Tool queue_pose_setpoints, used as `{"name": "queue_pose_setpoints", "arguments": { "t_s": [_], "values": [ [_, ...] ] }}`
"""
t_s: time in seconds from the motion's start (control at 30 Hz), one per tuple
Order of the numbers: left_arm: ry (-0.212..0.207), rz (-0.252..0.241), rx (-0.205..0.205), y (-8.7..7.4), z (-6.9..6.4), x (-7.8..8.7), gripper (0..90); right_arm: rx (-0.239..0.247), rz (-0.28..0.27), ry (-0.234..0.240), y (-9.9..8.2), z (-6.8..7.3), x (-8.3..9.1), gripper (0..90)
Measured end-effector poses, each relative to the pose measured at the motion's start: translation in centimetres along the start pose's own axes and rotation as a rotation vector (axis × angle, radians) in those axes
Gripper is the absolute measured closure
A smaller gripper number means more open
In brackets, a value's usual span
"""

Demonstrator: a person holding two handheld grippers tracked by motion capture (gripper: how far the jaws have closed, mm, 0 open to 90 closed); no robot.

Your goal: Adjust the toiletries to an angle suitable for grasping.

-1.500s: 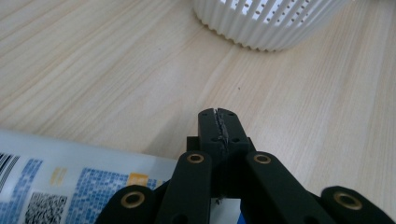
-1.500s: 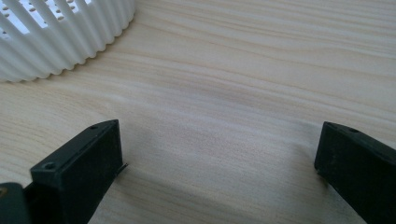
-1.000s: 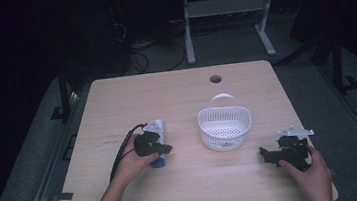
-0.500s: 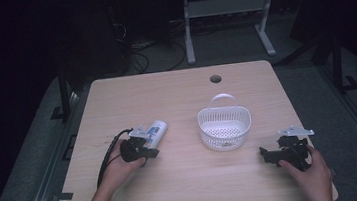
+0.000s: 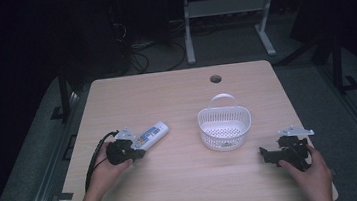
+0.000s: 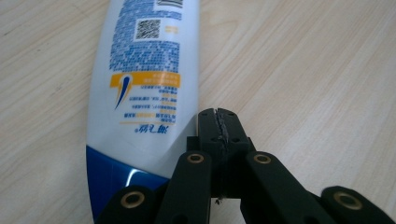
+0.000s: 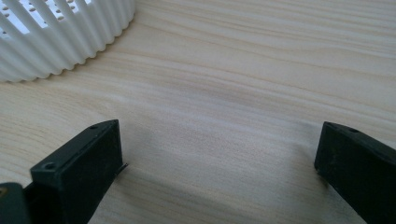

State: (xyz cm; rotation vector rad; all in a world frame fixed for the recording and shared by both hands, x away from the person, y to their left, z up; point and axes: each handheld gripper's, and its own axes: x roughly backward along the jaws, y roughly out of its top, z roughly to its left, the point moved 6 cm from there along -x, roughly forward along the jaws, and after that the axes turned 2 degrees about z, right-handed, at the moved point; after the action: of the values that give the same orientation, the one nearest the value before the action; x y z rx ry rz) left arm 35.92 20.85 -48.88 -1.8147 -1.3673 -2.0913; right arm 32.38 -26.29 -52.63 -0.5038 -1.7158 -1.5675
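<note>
Your counter (image 5: 176, 100) is light wood grain, with a round hole (image 5: 215, 79) near the far edge. On it, right of centre, stands the white slatted basket (image 5: 225, 128), upright, handle up at its far side; its ribbed wall also shows at the top left of the right gripper view (image 7: 60, 32). Nothing visible inside it from the high view.

Left of the basket and well apart from it lies the bottle (image 5: 151, 134), white with a blue cap end, flat on the counter, printed back label up (QR code and blue text, too small to read). In the left gripper view the bottle (image 6: 144, 88) lies just left of your fingers, blue end toward the camera.

Your left gripper (image 5: 132, 150) sits at the bottle's near end, in your left hand (image 5: 104, 169). Its fingers (image 6: 208, 128) are pressed together, empty, alongside the bottle's edge, touching or nearly so (can't tell which).

Your right gripper (image 5: 271, 155) rests low near the right front corner, in your right hand (image 5: 312, 174), near the basket but apart from it. Its fingers (image 7: 81, 163) are spread wide over bare wood.
</note>
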Motion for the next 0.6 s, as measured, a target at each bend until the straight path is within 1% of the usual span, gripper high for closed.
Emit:
{"name": "queue_pose_setpoints", "arguments": {
  "t_s": [0.2,0.4,0.5,0.6],
  "values": [
    [0.026,0.009,0.011,-0.5,0.7,0.4,90.0,0.0,0.0,0.0,0.0,0.0,0.0,0.5],
    [0.053,0.008,0.038,-1.1,1.8,0.8,90.0,0.0,0.0,0.0,0.0,0.0,0.0,0.5],
    [0.076,0.018,0.038,-1.5,2.6,1.1,90.0,0.0,0.0,0.0,0.0,0.0,0.0,0.4],
    [0.093,0.016,0.059,-1.9,3.2,1.4,90.0,0.001,0.0,0.0,0.0,0.0,0.0,0.5]
  ]
}}
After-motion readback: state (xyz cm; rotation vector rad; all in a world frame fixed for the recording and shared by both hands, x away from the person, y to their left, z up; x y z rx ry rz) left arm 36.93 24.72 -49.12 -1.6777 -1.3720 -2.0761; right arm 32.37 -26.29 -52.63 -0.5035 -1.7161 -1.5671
